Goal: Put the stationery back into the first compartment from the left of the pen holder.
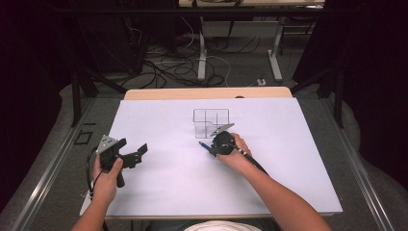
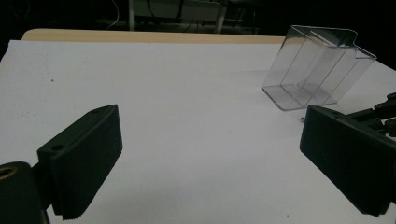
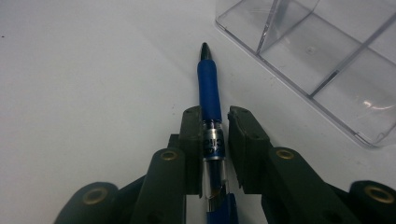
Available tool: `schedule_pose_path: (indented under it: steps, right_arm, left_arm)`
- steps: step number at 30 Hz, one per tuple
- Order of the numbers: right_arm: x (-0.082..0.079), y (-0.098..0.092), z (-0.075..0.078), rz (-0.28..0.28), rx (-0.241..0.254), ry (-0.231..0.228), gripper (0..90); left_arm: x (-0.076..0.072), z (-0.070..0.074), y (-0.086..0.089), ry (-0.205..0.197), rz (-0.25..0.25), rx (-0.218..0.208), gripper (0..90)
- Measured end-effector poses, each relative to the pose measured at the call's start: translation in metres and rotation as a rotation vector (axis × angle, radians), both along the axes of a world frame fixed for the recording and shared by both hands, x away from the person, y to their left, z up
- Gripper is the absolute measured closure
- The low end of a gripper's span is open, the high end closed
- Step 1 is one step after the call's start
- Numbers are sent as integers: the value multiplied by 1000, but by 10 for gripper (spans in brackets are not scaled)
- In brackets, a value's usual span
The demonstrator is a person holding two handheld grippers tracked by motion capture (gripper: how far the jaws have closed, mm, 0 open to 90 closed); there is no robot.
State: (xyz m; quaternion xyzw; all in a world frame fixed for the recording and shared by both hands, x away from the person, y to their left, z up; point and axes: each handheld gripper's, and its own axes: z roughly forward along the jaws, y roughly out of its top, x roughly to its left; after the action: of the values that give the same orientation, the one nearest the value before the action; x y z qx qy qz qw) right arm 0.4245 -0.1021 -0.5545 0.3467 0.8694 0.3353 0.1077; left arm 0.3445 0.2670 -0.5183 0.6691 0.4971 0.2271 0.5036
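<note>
Blue pen (image 3: 208, 91) clamped in right gripper (image 1: 217, 144), low over tabletop (image 1: 168, 187) centre beside clear organiser (image 1: 210, 121). Left gripper (image 1: 129, 153) spread wide, empty, near left edge. Risk: pen twisting between narrow jaws, striking organiser's wall.

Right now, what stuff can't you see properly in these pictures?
- Pen: its back end runs off the bottom edge of the right gripper view; in the high view the right gripper covers most of it.
- Print on the pen's band: too small and blurred to read.
- Clear divided box: cut off by the top and right edges of the right gripper view.
- Left gripper: open; nothing between its jaws.
</note>
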Motion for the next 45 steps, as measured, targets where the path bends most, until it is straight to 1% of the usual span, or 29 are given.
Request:
schedule_pose_path:
  steps: [3,5,7,19,21,22,23,24,25,28,29,30,35,36,37,40,41,42,43,44,45]
  right_arm:
    - [-1,1,1,-13,-5,9,787]
    - [-1,1,1,-12,-10,5,790]
    - [-1,2,1,-20,-6,15,791]
    - [-2,3,1,-28,-13,10,795]
    - [-2,3,1,-27,0,6,795]
    - [-2,2,2,-28,-7,13,795]
    - [-2,2,2,-28,2,14,795]
    - [-2,3,1,-31,30,-5,795]
    - [-3,2,3,-24,15,13,796]
    - [-4,2,6,-17,26,5,796]
    - [-4,2,7,-23,31,8,796]
    - [-4,2,8,-14,36,1,796]
    - [-8,3,12,-13,60,12,796]
    - [-8,3,11,-6,71,4,796]
    - [-9,3,13,-14,62,12,797]
    - [-11,2,15,-8,67,11,797]
    - [-10,2,16,2,69,5,797]
    - [-10,3,15,-5,94,-9,797]
    - [-11,1,17,0,79,3,797]
    - [-12,1,18,-9,89,-8,797]
    - [-13,1,20,-18,93,3,797]
  left_arm:
    - [0,0,0,0,1,0,57]
    - [0,0,0,0,0,0,57]
    - [0,0,0,-1,0,-1,57]
    - [0,0,0,0,0,1,57]
    - [0,0,0,-1,0,1,57]
    - [0,0,0,-1,0,2,57]
    - [0,0,0,0,0,2,57]
    - [0,0,0,0,0,1,57]
    - [0,0,0,0,0,1,57]
    - [0,0,0,0,0,0,57]
    - [0,0,0,0,1,-3,57]
    - [0,0,0,0,1,-5,57]
    - [0,1,0,3,-2,-18,57]
    - [0,1,0,4,-3,-20,57]
    - [0,1,0,5,-4,-21,57]
    - [0,1,-1,7,-9,-22,57]
    - [0,1,-1,7,-10,-23,57]
    - [0,1,-1,7,-10,-24,57]
    - [0,1,-1,7,-10,-24,57]
    - [0,1,-1,11,-12,-23,57]
    - [0,1,-1,11,-12,-23,57]
